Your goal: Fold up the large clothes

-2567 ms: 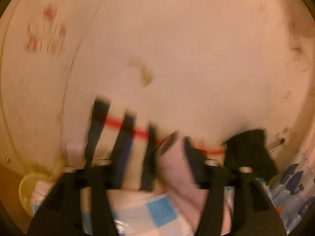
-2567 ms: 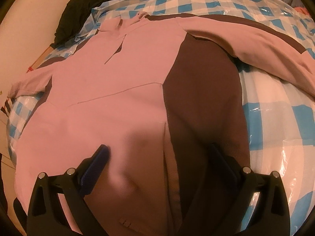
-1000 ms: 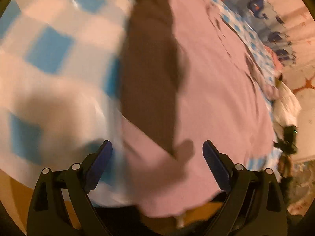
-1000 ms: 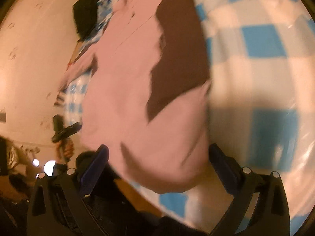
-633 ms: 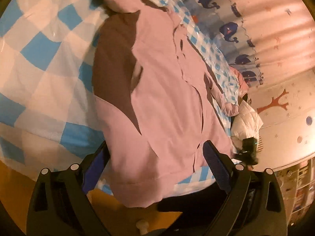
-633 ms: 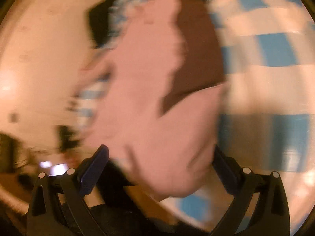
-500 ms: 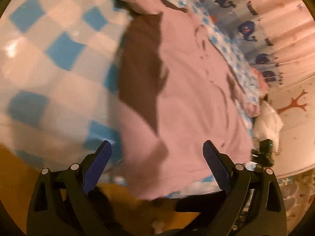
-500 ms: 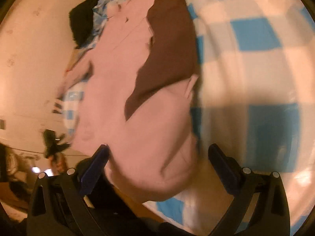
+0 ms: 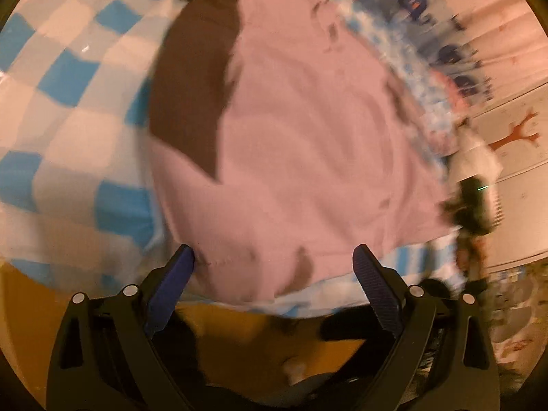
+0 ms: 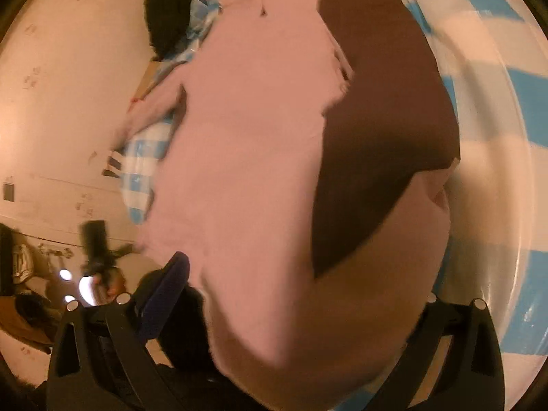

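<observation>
checked sheet (image 9: 61, 109), pink garment (image 9: 301, 130), whale curtain (image 9: 445, 44)

Left tongs (image 9: 274, 260) swung from the wall down to the garment's (image 9: 308, 137) near hem, striped cloth released, right tongs (image 10: 301, 274) brought closer, hem now bunched between its spread fingers

Left hand-held gripper (image 9: 274, 260): black frame, blue ribbed pads (image 9: 373, 284) (silver screws).

Garment (image 9: 301, 130): pink with dark brown panel. Bed cover (image 9: 68, 102): blue-and-white check. Far curtain (image 9: 441, 17): pale, navy whale print. Gripper fingers (image 9: 169, 284): dark blue pads, black frame.
</observation>
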